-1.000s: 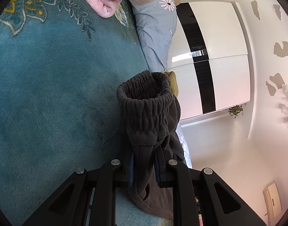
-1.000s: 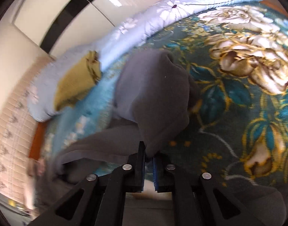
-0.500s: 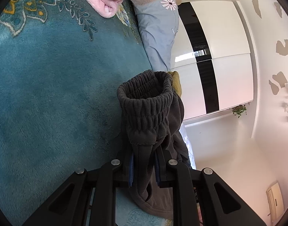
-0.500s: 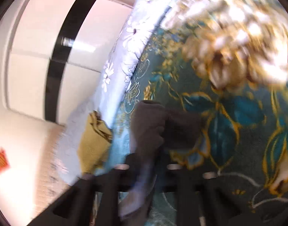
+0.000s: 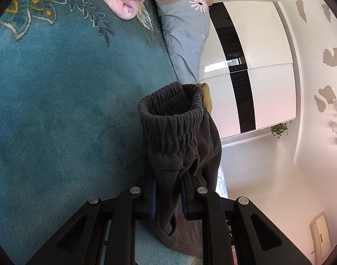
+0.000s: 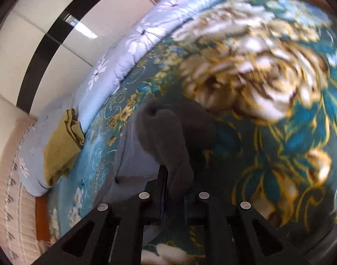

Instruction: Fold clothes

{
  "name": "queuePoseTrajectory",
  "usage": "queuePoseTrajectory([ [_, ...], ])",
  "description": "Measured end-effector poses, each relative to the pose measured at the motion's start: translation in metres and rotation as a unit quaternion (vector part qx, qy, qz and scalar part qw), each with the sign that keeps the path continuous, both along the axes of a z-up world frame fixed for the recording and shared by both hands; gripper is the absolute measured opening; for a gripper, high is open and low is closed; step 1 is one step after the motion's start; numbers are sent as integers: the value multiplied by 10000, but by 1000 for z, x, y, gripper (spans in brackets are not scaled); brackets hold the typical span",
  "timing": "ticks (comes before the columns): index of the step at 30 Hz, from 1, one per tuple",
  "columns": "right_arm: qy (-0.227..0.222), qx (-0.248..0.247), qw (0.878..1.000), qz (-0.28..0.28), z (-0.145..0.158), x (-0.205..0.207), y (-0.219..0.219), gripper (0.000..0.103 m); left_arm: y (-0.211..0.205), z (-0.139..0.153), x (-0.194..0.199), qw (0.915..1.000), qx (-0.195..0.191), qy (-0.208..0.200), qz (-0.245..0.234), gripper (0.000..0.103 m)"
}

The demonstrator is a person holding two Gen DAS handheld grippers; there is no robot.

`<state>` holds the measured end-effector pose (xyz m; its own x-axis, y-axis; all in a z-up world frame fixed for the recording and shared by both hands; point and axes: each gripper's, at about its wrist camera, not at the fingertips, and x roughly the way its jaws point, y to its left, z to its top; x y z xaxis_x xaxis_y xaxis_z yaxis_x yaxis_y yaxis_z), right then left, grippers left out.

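Observation:
Dark grey fleece trousers (image 5: 175,132) with a ribbed elastic waistband stand up between my left gripper's fingers, lifted off the teal blanket (image 5: 58,110). My left gripper (image 5: 168,196) is shut on the cloth just below the waistband. In the right wrist view another part of the same grey trousers (image 6: 168,137) bunches up over the floral blanket (image 6: 278,154), and my right gripper (image 6: 174,190) is shut on it. That view is blurred by motion. The rest of the garment hangs below and is mostly hidden.
Folded pink and grey clothes (image 5: 124,2) lie at the far end of the bed. A pale blue quilt with daisies (image 5: 186,33) (image 6: 128,44) runs along the bed's edge, with an olive-yellow cloth (image 6: 60,150) on it. A white wardrobe with a black stripe (image 5: 256,66) stands beyond.
The left gripper has barely moved and keeps its hold on the waistband. The right gripper has swung about with the grey cloth in it, and the view over the floral blanket has shifted.

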<state>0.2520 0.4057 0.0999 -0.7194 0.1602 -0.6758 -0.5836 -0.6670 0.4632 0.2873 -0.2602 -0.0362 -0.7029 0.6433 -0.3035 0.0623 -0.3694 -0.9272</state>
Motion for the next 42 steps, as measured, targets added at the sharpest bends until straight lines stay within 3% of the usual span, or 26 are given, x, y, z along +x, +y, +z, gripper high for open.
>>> queuePoseTrajectory([
  [5,-568,-955,9919,-611,-31,11,29,25,2,2,0,10000,16,70,-46,16],
  [9,-799,-270,9914,-1005,12,23,14,31,5,6,-2,9998,-67,169,-109,18],
  [15,-429,-79,9987,265,52,-12,-66,36,7,21,10,9980,-194,585,-132,13],
  [18,-465,56,9920,1174,52,-37,-123,36,11,38,28,9941,-270,1023,-238,13],
  [20,-647,275,9832,1685,44,-47,-161,36,12,37,31,9947,-436,896,-254,13],
  [21,-737,383,9775,1939,40,-53,-180,42,9,30,30,9968,-343,697,-205,13],
  [24,-1002,708,9553,2688,27,-68,-236,46,-1,6,24,10000,28,62,-33,13],
  [27,-1260,1026,9257,3417,14,-83,-293,47,-10,-11,21,9980,611,-144,25,13],
  [29,-1426,1234,9018,3888,6,-94,-331,47,-9,-9,19,9985,529,-122,28,13],
  [33,-1743,1637,8447,4788,-11,-114,-406,48,-7,-7,17,9989,463,-92,14,13],
  [37,-2031,2006,7776,5602,-28,-132,-479,48,-9,-12,16,9976,653,-244,19,13],
  [39,-2115,2067,7595,5794,-35,-114,-481,48,-10,-12,12,9972,684,-302,7,13],
  [42,-2239,1953,7487,5926,-44,-95,-476,48,-7,-8,9,9976,649,-250,-70,18],
])
